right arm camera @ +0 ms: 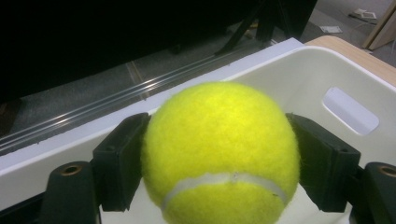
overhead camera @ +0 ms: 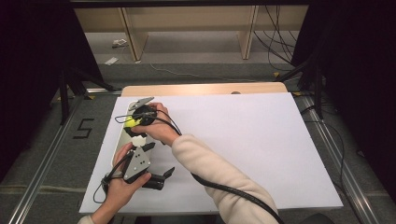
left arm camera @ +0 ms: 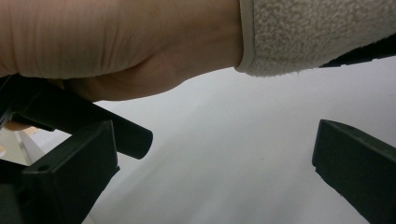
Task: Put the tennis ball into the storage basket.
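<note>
The right gripper [right arm camera: 219, 154] has its fingers [right arm camera: 122, 158] clamped on both sides of the ball [right arm camera: 219, 149], above the white bin [right arm camera: 327, 79]. The left gripper [left arm camera: 210, 172] spreads its fingers [left arm camera: 74, 172] wide over the worktop [left arm camera: 224, 154], gripping nothing.

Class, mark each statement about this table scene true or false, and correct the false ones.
1. The right hand-held gripper holds a yellow tennis ball between its jaws. True.
2. The ball is over a white bin. True.
3. The left hand-held gripper is clamped on a second ball. False: its jaws stand apart with nothing between them, over the white sheet.
4. The bin sits at the table's right edge in the high view. False: it sits near the left edge.
5. The person wears a cream fleece sleeve. True.
</note>
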A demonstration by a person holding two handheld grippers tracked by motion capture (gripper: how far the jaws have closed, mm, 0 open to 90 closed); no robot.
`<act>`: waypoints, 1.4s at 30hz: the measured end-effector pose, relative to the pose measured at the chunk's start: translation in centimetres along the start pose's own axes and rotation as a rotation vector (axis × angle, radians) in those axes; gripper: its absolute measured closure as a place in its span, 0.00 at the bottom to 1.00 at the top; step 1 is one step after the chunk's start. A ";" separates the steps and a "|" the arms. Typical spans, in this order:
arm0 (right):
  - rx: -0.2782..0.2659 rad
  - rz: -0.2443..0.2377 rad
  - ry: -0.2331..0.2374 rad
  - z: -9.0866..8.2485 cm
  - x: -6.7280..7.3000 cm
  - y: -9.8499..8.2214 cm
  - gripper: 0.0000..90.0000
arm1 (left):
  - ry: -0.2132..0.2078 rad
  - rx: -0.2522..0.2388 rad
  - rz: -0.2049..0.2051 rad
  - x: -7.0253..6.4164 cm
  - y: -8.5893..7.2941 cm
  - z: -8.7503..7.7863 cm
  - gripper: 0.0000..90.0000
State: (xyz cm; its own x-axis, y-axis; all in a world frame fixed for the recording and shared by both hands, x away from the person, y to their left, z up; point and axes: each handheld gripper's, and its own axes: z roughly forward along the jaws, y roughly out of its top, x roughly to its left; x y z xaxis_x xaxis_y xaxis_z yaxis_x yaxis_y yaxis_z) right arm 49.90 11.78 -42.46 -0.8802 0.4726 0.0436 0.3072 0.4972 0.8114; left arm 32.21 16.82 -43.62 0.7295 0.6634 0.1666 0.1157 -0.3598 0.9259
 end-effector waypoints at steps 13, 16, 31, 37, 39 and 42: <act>-0.051 0.018 -0.022 -0.7 -0.2 0.4 0.22 | 0.000 0.001 0.002 0.0 0.0 0.0 0.00; -0.055 0.017 -0.024 -1.0 -0.3 0.4 0.22 | -0.001 0.001 0.002 0.0 0.0 0.0 0.00; -0.092 0.021 -0.035 -3.1 -0.8 0.3 0.23 | -0.002 0.002 0.003 0.0 0.0 0.0 0.00; -0.098 0.017 -0.046 -4.1 -1.1 0.2 0.23 | -0.001 0.003 0.007 0.0 0.0 0.0 0.00; -0.102 0.019 -0.049 -4.4 -1.2 0.1 0.23 | -0.002 0.003 0.001 -0.1 0.0 0.0 0.00; -0.102 0.016 -0.055 -4.9 -1.4 0.0 0.23 | -0.001 0.003 0.006 0.0 0.0 0.0 0.00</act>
State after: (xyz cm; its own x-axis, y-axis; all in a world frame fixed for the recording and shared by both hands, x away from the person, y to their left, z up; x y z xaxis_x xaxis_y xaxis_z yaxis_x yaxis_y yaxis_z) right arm 49.34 7.58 -39.71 -0.8532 0.5209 0.0271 0.2800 0.4137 0.8663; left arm 32.19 16.78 -43.62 0.7311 0.6602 0.1722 0.1129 -0.3660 0.9238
